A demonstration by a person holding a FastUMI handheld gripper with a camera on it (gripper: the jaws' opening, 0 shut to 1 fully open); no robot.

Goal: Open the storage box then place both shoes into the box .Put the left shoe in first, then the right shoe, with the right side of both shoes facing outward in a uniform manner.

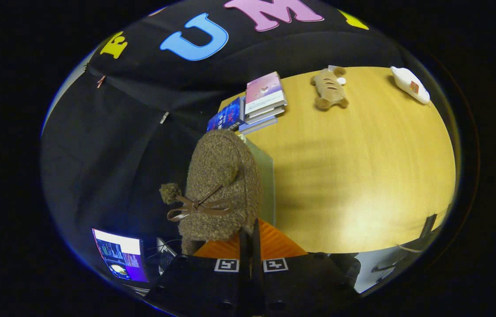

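A fuzzy brown shoe with a brown ribbon bow and a small pom-pom hangs just ahead of my fingers. My gripper is shut on the shoe's near edge, with the two fingers almost touching. Right behind the shoe, on the table side, stands a pale grey-green box wall, mostly hidden by the shoe. I cannot tell whether the box is open. The view is tilted, so the wooden table runs off beyond and beside the shoe.
A stack of books and blue books lie beyond the box. Farther across the table lie a brown plush toy and a white bottle. A lit laptop screen sits off the table beside my fingers.
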